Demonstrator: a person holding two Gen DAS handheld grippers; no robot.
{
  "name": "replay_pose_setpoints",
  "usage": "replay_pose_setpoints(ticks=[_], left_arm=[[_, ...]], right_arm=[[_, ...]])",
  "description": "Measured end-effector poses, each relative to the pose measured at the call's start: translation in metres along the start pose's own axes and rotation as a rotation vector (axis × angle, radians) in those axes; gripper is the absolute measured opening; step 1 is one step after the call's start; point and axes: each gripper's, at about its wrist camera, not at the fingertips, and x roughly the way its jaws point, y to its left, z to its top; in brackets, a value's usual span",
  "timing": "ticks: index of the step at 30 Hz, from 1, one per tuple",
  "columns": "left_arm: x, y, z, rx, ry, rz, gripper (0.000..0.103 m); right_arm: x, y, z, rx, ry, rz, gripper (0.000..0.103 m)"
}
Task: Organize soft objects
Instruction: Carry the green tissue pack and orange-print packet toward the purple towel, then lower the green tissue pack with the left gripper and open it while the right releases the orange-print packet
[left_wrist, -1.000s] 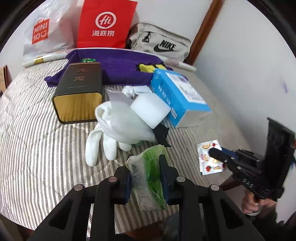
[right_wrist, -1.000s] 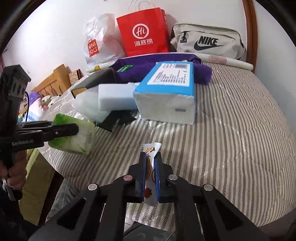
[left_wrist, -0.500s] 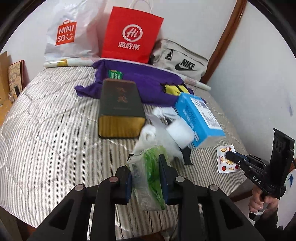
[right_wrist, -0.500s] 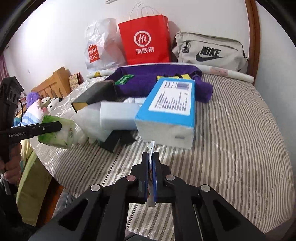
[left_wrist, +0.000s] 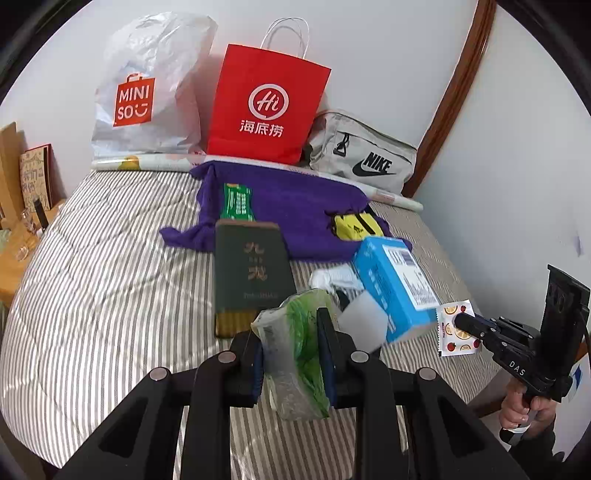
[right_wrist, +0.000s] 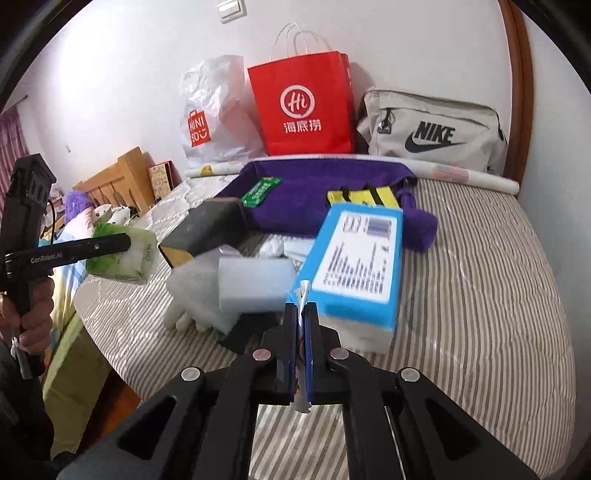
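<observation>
You are facing a bed (left_wrist: 110, 295) covered in a grey-and-white striped quilt, set into a corner of white walls. Take the blue tissue box (left_wrist: 395, 284) lying on the quilt as your landmark. Beyond it a purple cloth (left_wrist: 295, 206) is spread out, with a green packet (left_wrist: 238, 203) and a yellow pouch (left_wrist: 356, 227) on top. Behind the cloth, against the wall, stand a white MINISO bag (left_wrist: 147, 92), a red paper bag (left_wrist: 267, 103) and a grey Nike bag (left_wrist: 362, 155). Just left of the box lies a dark green tin (left_wrist: 253, 277); in front of the box sit a white sponge block (right_wrist: 255, 284) and white gloves (right_wrist: 188, 306).

Your left gripper (left_wrist: 291, 354) is clenched on a green tissue pack (left_wrist: 295, 347), held in the air in front of the box and to its left. Your right gripper (right_wrist: 302, 332) is clamped on a thin fruit-print sachet (left_wrist: 458, 326), held off the quilt just in front of the box's near right corner. A wooden headboard (right_wrist: 114, 177) and soft toys (right_wrist: 79, 205) show far left of the box.
</observation>
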Motion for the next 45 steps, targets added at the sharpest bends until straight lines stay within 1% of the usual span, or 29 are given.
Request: replay_pose_setpoints(ticks=[4,9,15,19,24,31,40,42,45], left_arm=[[0.006,0.001,0.018,0.001,-0.006,0.015,0.023],[0.02,0.008,0.04,-0.021,0.001,0.03,0.024],[0.037,0.021,0.064,-0.063,0.004,0.023,0.023],[0.055,0.028,0.082,-0.075,0.021,0.046,0.024],[0.082,0.036,0.099,-0.095,0.061,0.041,0.023],[0.116,0.041,0.119,-0.091,0.099,0.041,0.024],[0.159,0.037,0.149,-0.05,0.135,0.035,0.024],[0.169,0.038,0.154,-0.049,0.143,0.037,0.024],[0.179,0.04,0.159,-0.053,0.154,0.028,0.024]], right_arm=[[0.004,-0.003,0.016,0.003,-0.002,0.0,0.004],[0.015,-0.009,0.042,-0.004,-0.013,-0.011,0.004],[0.033,-0.017,0.075,-0.014,-0.015,-0.021,0.004],[0.046,-0.024,0.099,-0.023,-0.029,-0.031,0.004],[0.064,-0.031,0.123,-0.032,-0.037,-0.046,0.004],[0.1,-0.046,0.152,-0.027,-0.022,-0.065,0.004],[0.148,-0.064,0.178,-0.017,0.01,-0.066,0.004],[0.161,-0.067,0.185,-0.019,0.022,-0.084,0.004],[0.173,-0.07,0.192,-0.016,0.032,-0.077,0.004]])
